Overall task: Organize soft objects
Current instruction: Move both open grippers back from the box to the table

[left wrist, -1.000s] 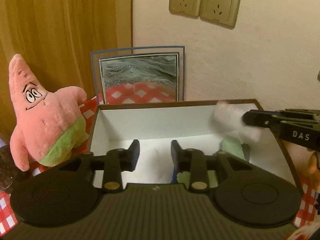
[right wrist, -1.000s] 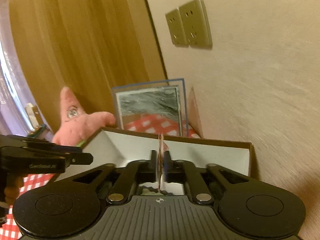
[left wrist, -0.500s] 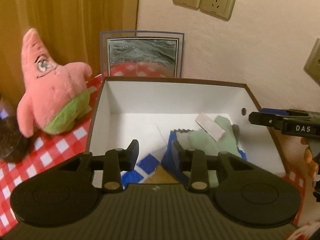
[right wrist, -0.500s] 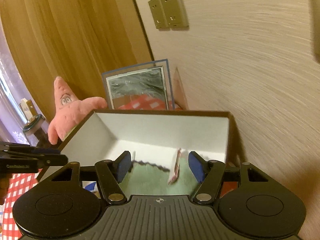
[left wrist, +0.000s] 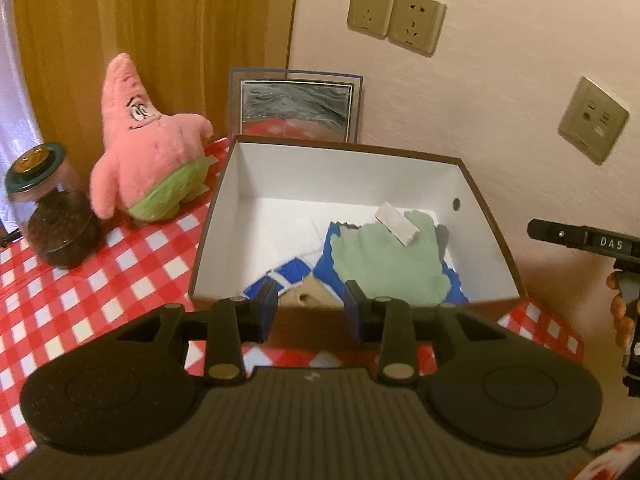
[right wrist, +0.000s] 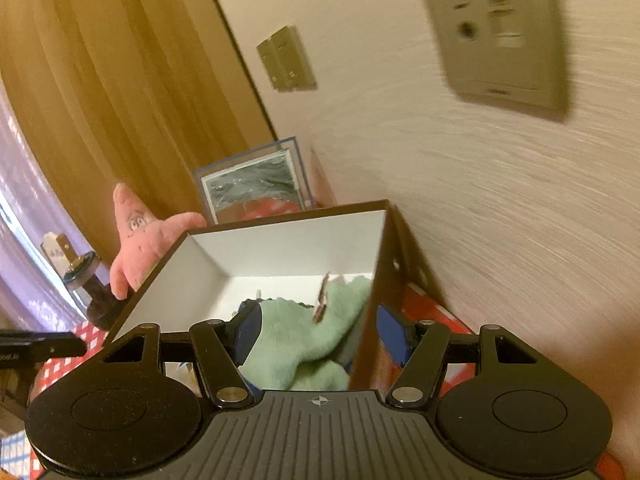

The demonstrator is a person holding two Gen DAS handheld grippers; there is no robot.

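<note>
Desk, red-and-white check cover, carrying everything listed.
Box, brown outside, white inside, open-topped, near the wall; its right wall stands between the right gripper's fingers in the right wrist view.
Plush, pink star with green shorts, upright, left of the box, apart from it.
Picture, blue-framed, leaning on the wall behind the box.
Jar, dark contents, green lid, left of the plush.
Cloth, green, inside the box at its right, lying over a blue-and-white cloth; white tag on top.
Left gripper, fingers spread, empty, at the box's near rim.
Right gripper, fingers spread, empty, straddling the box's right wall.
</note>
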